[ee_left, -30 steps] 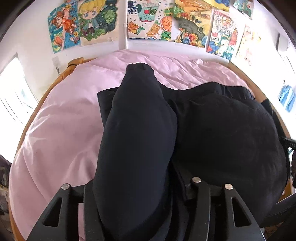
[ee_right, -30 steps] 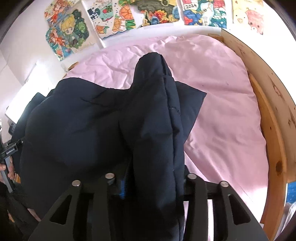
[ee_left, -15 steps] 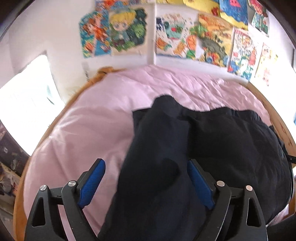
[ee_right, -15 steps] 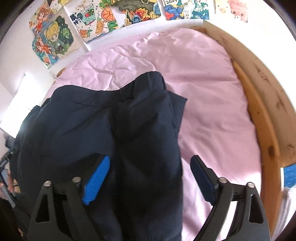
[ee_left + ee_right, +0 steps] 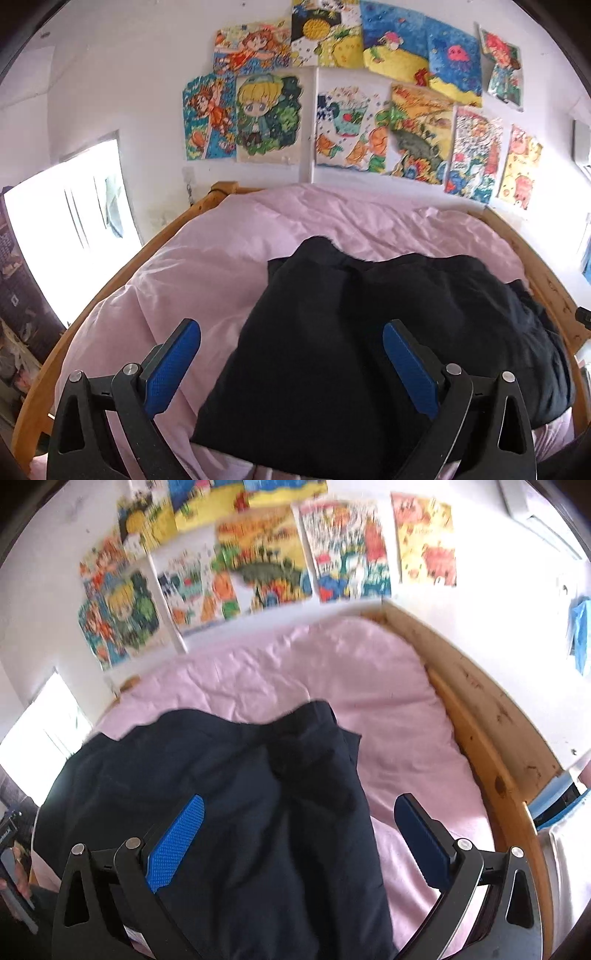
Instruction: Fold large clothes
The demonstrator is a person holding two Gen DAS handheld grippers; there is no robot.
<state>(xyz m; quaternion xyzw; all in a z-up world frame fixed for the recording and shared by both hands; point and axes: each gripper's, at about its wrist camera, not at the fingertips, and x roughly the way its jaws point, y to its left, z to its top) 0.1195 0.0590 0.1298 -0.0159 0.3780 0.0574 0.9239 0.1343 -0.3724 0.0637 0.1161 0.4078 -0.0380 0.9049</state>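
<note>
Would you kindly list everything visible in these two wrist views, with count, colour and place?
Padded dark navy jacket: one, lying folded on the bed, below both grippers.
Pink bed sheet: one, wrinkled, covering the mattress under the jacket.
Wooden bed frame: one, light brown, edging the sheet.
Colourful drawings: about a dozen, taped on the white wall behind the bed.
Bright window: one, white glare, left of the bed.
Blue cloth: one, hanging on the right wall.
Left gripper: black, blue pads, jaws just opened wide, clear of the jacket.
Right gripper: same, jaws just opened wide, nothing held.
</note>
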